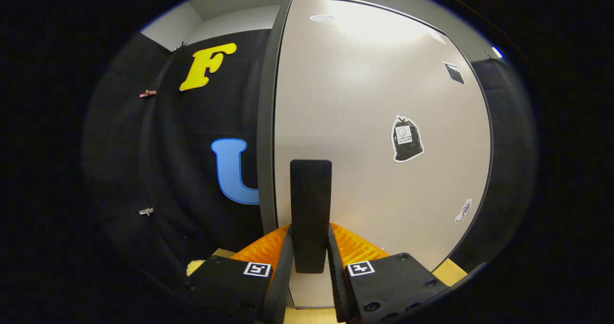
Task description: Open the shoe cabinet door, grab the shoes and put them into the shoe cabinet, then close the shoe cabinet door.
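The shoe cabinet door (374, 98) is a tall pale panel with a dark rim, standing right in front of me. A black vertical handle (310, 194) is mounted low on the door near its left edge. My gripper (310, 230) has one finger on each side of this handle, and both fingers press against its sides. The handle's upper half rises beyond the fingertips. The door's dark left edge (266, 122) runs just left of the handle.
Several stickers sit on the door, among them a black bag-shaped one (407, 139) to the right of the handle. Black booth cloth (192, 170) hangs left of the door. A wooden surface (455, 270) shows below, with a small pale yellow thing (194, 266) left of my fingers.
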